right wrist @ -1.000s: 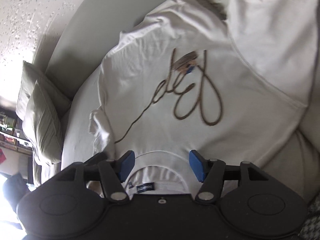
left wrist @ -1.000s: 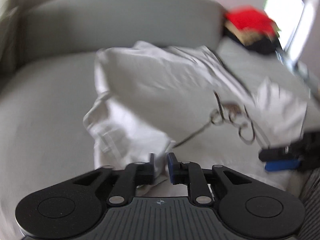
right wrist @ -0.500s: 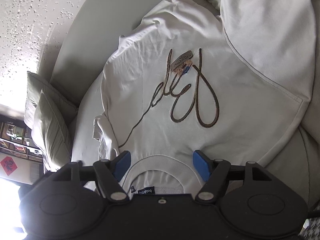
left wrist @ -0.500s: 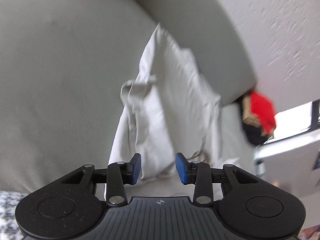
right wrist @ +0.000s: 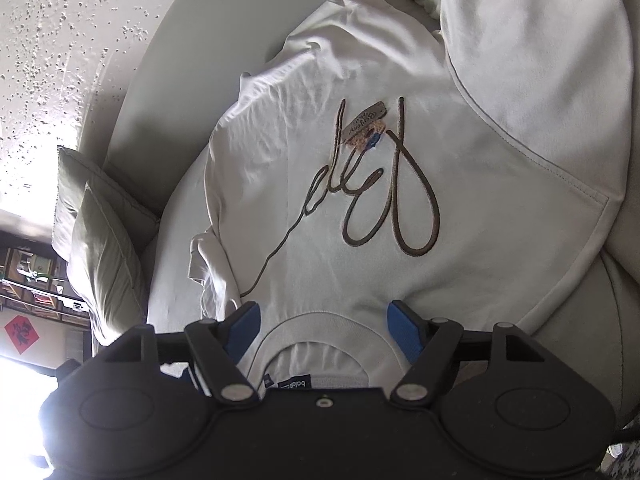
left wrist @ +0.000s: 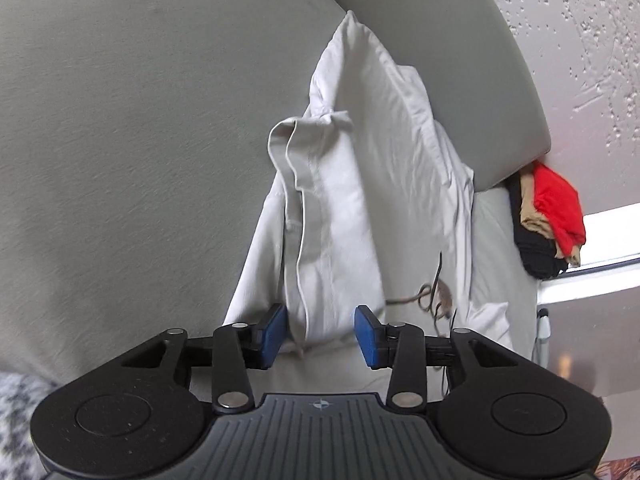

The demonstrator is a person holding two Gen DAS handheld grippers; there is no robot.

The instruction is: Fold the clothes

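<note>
White tee (right wrist: 360, 208) w/ brown script (right wrist: 372, 184) lies spread on the grey bed (left wrist: 120, 140), collar end nearest the right claw (right wrist: 322, 330), hem end far ahead of it; long axis runs straight away from that claw. Collar (right wrist: 320, 324) sits right between its blue pads, jaws spread wide, gripping nothing. Left claw (left wrist: 320, 334), also released, faces a bunched sleeve/side edge (left wrist: 312, 200) directly ahead, fabric ridge poking in between the pads, not pinched. So right is nearer the neck, left nearer the side flap. Likely next: left closes on the flap, folds it inward across the script. Beyond the tee: pillows (right wrist: 100, 240) to right claw's left; red/black clothes pile (left wrist: 552, 216) off to left claw's right.
</note>
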